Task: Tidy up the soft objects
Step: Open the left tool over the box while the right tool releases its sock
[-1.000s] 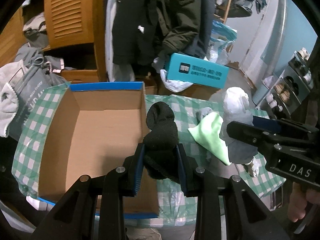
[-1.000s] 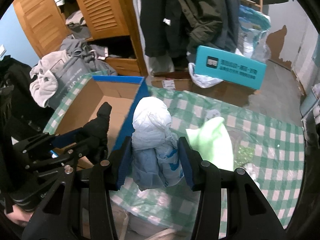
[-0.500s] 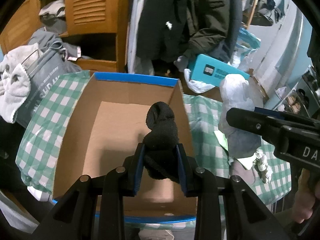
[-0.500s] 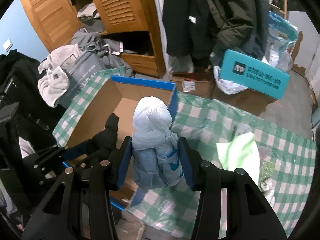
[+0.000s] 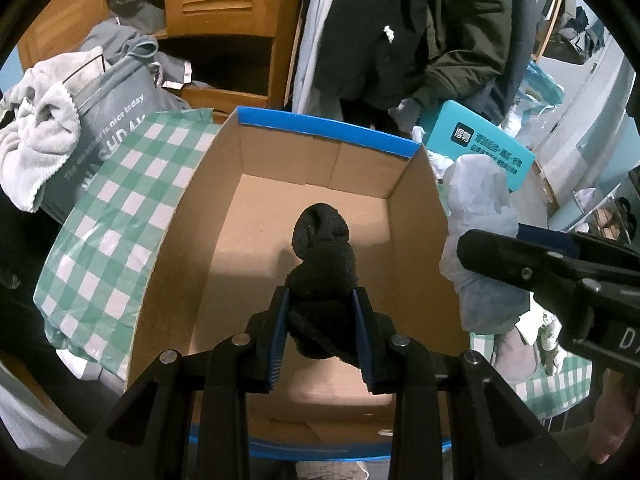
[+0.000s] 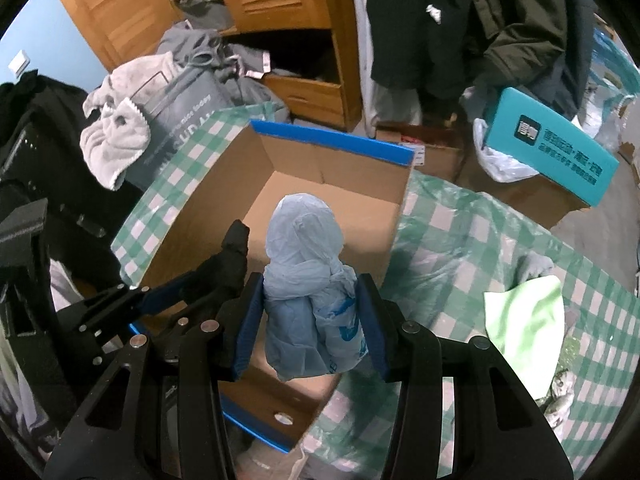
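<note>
My left gripper (image 5: 322,312) is shut on a black sock bundle (image 5: 324,256) and holds it above the open cardboard box (image 5: 280,208) with a blue rim. My right gripper (image 6: 310,320) is shut on a pale blue plastic bag bundle (image 6: 306,264), held over the box's near right part (image 6: 360,216). The right gripper and its bundle show at the right of the left wrist view (image 5: 480,216). The left gripper with the sock shows at the left of the right wrist view (image 6: 224,268). The box is empty inside.
The box stands on a green checked cloth (image 6: 460,248). A light green cloth (image 6: 524,316) and small grey items lie on it to the right. A teal box (image 6: 548,152), a grey bag with a towel (image 5: 80,120) and a wooden wardrobe (image 5: 224,20) stand behind.
Both grippers have moved left with their bundles, from over the checked cloth to over the open box. Both stay shut.
</note>
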The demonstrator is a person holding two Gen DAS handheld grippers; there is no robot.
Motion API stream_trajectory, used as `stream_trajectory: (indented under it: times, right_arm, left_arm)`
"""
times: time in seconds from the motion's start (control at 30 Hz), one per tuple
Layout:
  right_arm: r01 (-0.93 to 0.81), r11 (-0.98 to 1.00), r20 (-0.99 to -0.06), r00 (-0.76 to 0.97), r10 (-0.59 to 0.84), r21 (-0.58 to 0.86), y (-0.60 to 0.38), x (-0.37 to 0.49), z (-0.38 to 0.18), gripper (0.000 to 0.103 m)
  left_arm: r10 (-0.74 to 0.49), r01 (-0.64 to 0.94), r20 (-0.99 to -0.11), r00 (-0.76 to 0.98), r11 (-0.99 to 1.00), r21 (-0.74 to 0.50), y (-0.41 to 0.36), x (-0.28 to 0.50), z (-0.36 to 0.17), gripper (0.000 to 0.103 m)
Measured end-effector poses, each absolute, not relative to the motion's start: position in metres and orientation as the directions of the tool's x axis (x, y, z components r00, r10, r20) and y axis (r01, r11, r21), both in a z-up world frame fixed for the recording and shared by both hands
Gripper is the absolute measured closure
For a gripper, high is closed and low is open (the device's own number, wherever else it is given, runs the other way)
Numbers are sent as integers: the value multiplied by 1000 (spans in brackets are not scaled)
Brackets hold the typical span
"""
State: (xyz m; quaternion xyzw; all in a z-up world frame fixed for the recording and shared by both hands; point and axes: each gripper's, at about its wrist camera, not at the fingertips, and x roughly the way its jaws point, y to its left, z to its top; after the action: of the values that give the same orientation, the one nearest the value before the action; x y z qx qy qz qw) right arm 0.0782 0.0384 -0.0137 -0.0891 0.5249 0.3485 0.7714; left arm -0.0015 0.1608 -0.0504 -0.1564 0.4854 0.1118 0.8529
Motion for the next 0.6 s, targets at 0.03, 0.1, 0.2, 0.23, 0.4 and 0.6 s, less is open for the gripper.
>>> stream_trajectory:
  times: [0.03, 0.1, 0.2, 0.23, 0.4, 0.6]
  right_arm:
    - [-632, 740, -873, 203, 444, 230, 40, 78, -14, 56]
    - [-631, 739, -872, 198, 448, 236, 42, 79, -16, 56]
    - [-624, 744, -873, 199, 446, 238, 41, 81, -17, 52]
    - [-622, 746, -872, 201, 446, 238, 41, 81, -17, 47]
    - [-614, 754, -869, 214, 445, 235, 36, 82, -16, 35]
    - [-588, 775, -867, 236, 438, 232, 23, 85, -13, 32]
  left_arm:
    - [38, -347, -863, 503, 924, -161, 163, -2, -52, 72]
    - [42, -358, -863, 504, 919, -164, 166, -2, -53, 71]
    - [59, -382, -862, 504, 910, -162, 170, -4, -55, 60]
    - [68, -392, -860, 506, 906, -158, 171, -4, -55, 53]
    - [87, -403, -850, 520, 902, -155, 172, -6, -50, 42]
    - [77, -387, -850, 521, 909, -154, 167, -4, -50, 41]
